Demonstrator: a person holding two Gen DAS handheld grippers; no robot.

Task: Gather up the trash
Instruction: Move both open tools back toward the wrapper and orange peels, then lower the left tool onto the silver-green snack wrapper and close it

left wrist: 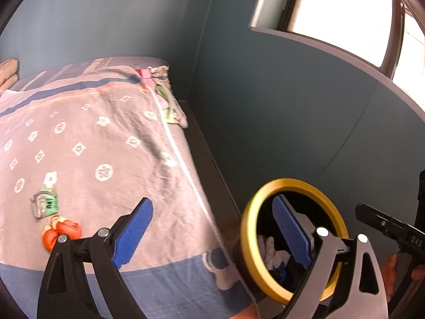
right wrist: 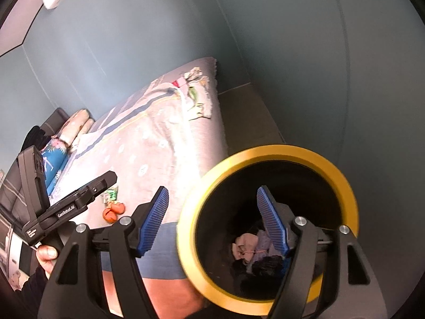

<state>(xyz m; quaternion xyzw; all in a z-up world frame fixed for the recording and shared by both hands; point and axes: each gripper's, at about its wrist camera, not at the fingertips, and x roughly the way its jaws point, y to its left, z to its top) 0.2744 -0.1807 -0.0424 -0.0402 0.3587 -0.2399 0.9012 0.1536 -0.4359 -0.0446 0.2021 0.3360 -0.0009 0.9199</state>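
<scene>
I am looking along both tools at a bed (left wrist: 111, 143) covered with a grey-pink patterned sheet, set against a blue-grey wall (left wrist: 265, 106). My left gripper (left wrist: 212, 231) is hanging with its blue pads spread wide apart and nothing between them; one pad is showing over the sheet, the other in front of the mouth of the bin (left wrist: 292, 239). My right gripper (right wrist: 212, 218) is likewise standing apart and empty, its right pad showing against the dark opening of the bin (right wrist: 268, 226).

The bin is a black cylinder with a yellow rim, sitting just beside the near right edge of the bed. Inside it crumpled pieces are lying at the bottom: pale scraps (left wrist: 273, 250) in the left view, pinkish and lilac wads (right wrist: 249, 244) with something dark in the right view.

On the sheet, to the near left, two pieces of trash are lying close together: a small crumpled wrapper (left wrist: 43, 203) with green print, and just nearer than it an orange wrapper (left wrist: 59, 232). Neither gripper is touching them.

At the far right corner of the bed a floral cloth (left wrist: 167, 98) is draping over the edge. At the far left end pillows (right wrist: 77, 125) are resting.
</scene>
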